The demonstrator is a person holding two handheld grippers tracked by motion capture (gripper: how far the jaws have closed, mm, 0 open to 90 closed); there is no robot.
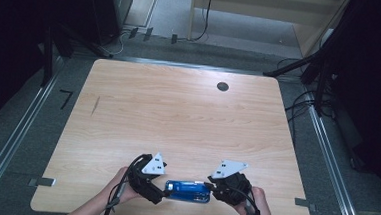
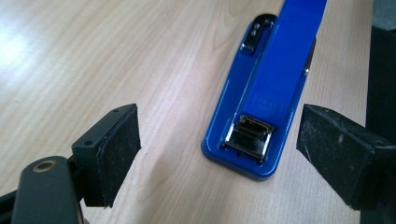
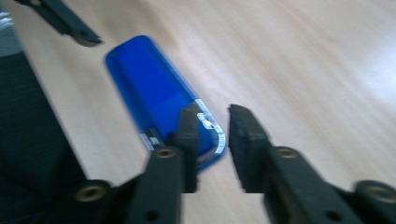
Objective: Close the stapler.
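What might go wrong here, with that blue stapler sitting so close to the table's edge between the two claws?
The blue stapler lies near the table's front edge, so a clumsy nudge could push it off. The left gripper is wide open around the stapler's rear end without touching it; closing off-centre might twist it aside. The right gripper is nearly closed at the front end, seemingly gripping nothing; it may slip off the smooth top.

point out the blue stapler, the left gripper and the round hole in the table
blue stapler (image 2: 275,79), left gripper view, on its top arm
left gripper (image 1: 159,190), high view, between its fingertips
round hole (image 1: 223,86), high view, at its dark middle
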